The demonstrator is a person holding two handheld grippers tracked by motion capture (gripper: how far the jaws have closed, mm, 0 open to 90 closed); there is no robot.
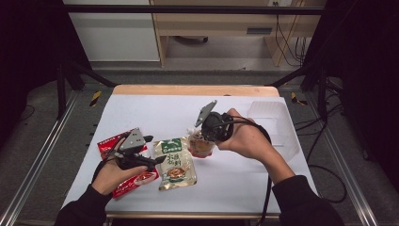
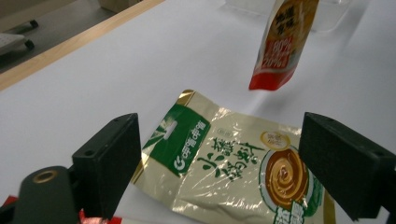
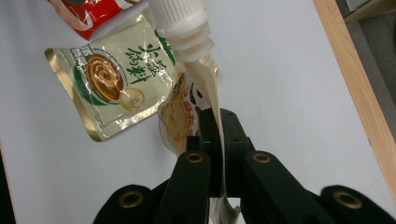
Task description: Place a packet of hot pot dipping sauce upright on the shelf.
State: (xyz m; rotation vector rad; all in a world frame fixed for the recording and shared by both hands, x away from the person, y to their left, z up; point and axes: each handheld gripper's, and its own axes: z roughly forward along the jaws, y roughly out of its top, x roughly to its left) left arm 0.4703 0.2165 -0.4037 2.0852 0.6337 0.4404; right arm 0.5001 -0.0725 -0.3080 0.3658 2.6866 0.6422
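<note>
Spouted pouch (image 3: 187, 93), white screw cap, orange-red print, hangs clamped at its side seam in right gripper (image 3: 219, 135) just beyond green-and-gold sachet (image 1: 175, 162). Left gripper (image 2: 219, 158), jaws apart, hovers over sachet, nothing between. Open white table (image 1: 155, 113) beyond sachet.

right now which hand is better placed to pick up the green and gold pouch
Left. The left gripper hangs open right over the pouch, jaws either side of it. The right gripper is shut on the spouted pouch, so it isn't free.

Bare white table (image 1: 235, 179) right of pouches (image 1: 175, 162)
</note>
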